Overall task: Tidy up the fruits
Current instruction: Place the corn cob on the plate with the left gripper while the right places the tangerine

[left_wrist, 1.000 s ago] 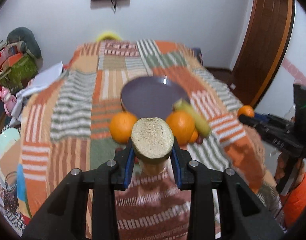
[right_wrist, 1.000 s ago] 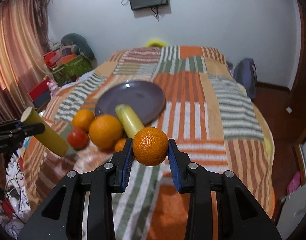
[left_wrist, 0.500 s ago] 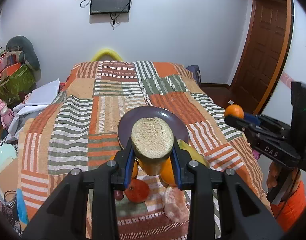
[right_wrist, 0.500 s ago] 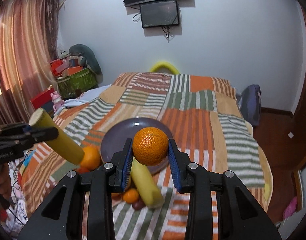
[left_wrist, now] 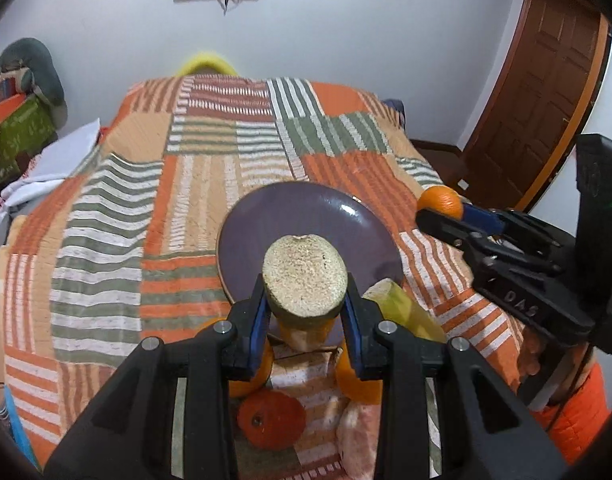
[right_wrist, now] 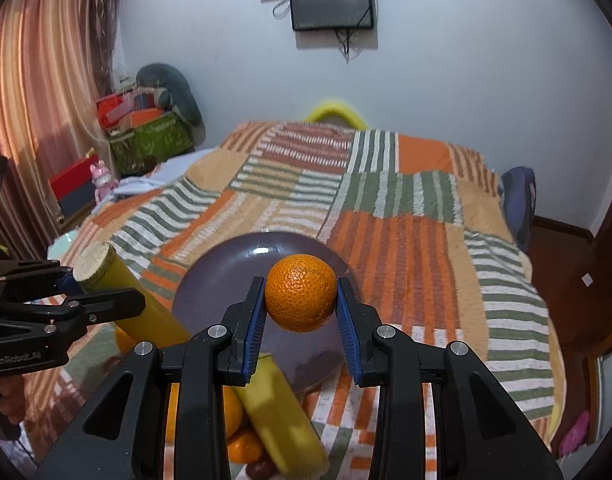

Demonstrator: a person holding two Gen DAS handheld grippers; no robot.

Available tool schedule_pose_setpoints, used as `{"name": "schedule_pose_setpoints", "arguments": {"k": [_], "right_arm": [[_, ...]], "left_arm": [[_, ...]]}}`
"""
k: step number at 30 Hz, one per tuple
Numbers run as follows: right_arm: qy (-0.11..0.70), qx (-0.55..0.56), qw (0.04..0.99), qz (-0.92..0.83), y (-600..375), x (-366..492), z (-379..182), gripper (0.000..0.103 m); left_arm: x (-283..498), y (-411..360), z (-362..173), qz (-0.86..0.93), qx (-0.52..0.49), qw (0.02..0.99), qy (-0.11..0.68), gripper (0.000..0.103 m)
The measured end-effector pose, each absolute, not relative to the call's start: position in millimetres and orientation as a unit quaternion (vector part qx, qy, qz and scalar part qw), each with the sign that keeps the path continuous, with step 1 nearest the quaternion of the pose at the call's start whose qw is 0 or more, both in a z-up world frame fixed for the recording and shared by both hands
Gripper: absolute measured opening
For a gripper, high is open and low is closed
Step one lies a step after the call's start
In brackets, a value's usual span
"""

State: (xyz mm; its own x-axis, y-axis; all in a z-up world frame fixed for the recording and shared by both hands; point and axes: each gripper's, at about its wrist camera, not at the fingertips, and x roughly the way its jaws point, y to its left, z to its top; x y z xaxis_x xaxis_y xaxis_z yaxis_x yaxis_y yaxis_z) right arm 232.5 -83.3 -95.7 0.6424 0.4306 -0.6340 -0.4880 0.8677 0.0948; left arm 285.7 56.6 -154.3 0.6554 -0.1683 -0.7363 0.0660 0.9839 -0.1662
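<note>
Left wrist view puts my left tool (left_wrist: 305,312) above the near rim of the round dark purple plate (left_wrist: 290,220), its blue pads clamped on a yellow sugarcane-like stick with a pale fibrous cut end (left_wrist: 304,282). My right tool (right_wrist: 300,312) grips a small round orange mandarin (right_wrist: 300,293) over the same plate, whose far half lies bare. Below and just nearer than the plate sit a second yellow stick (right_wrist: 280,412), two oranges (left_wrist: 359,384), a red tomato (left_wrist: 271,420) and a pale peeled citrus piece (left_wrist: 359,436), crowded together. To either side of that cluster the patchwork striped orange, green and cream bedspread (left_wrist: 118,216) stretches to the bed's edges with nothing on it. A brown wooden door (left_wrist: 545,80) stands to the right, rust curtains (right_wrist: 46,80) and stacked boxes (right_wrist: 146,136) to the left, a dark screen (right_wrist: 331,0) on the white wall. Against half a second ago, both tools sit lower and closer to the plate, and it looms larger in both views; each grip is unchanged.
</note>
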Motion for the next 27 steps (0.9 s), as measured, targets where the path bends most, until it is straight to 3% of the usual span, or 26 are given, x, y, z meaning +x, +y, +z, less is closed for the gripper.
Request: {"name": "schedule_pose_setpoints", "arguments": {"k": [24, 25, 27], "right_arm": [[0.425, -0.074, 0.862, 0.266, -54.0, 289.3, -151.1, 0.031], [0.428, -0.077, 0.861, 0.264, -53.2, 289.6, -152.8, 0.032], [0.427, -0.077, 0.862, 0.26, -54.2, 289.1, -153.4, 0.048]], "left_arm": [[365.1, 68.2, -178.7, -0.056, -0.071, 0.902, 0.422, 0.035], [366.3, 68.9, -179.1, -0.054, -0.073, 0.902, 0.423, 0.036], [368.1, 69.4, -180.2, -0.045, -0.069, 0.901, 0.426, 0.037]]}}
